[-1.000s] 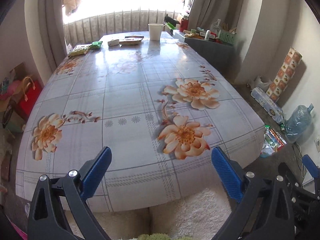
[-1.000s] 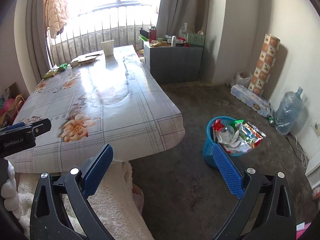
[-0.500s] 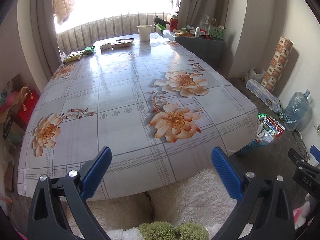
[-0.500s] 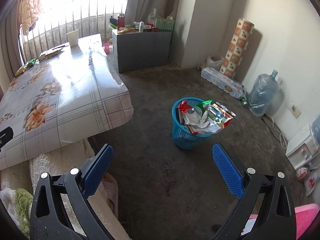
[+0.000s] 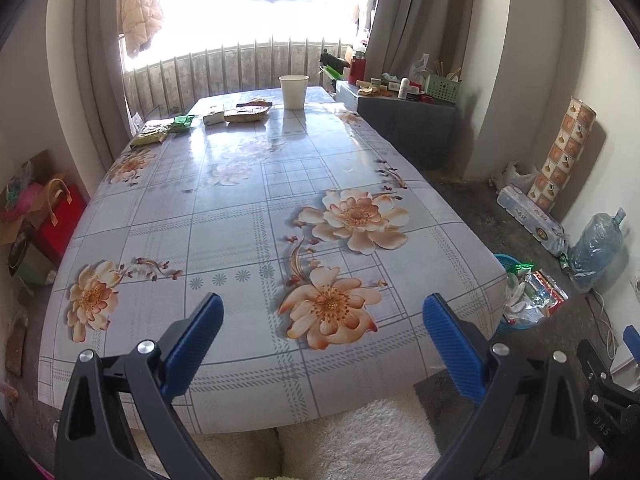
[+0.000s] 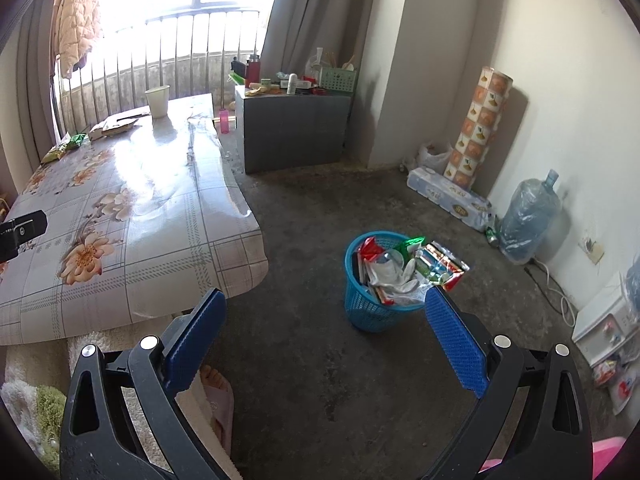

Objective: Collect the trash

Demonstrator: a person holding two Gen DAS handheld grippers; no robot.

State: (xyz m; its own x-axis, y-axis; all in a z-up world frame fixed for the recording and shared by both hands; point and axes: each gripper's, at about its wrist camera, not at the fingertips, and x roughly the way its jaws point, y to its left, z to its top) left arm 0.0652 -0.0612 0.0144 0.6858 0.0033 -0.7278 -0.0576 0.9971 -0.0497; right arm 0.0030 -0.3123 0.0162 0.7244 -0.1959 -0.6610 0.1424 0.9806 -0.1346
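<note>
- Trash left to collect lies at the far end of the desk [image 5: 248, 216], in the upper middle of the left wrist view: a paper cup [image 5: 294, 91], a brown packet [image 5: 246, 113], a white piece [image 5: 213, 118] and green wrappers [image 5: 154, 135].
- Blue basket [image 6: 370, 280] stands on the floor at centre right of the right wrist view, already heaped with wrappers.
- Left claw [image 5: 322, 344] hovers over the near desk edge, spread wide and empty; right claw [image 6: 324, 334] is also wide and empty, aimed at the floor near the basket.
- To do this well, I judge the left claw should reach far, take the flat packets by an edge, and grip the cup lightly.
- Compared with half a second ago, the left view sits closer over the desk, and the right view has swung back toward the desk.
</note>
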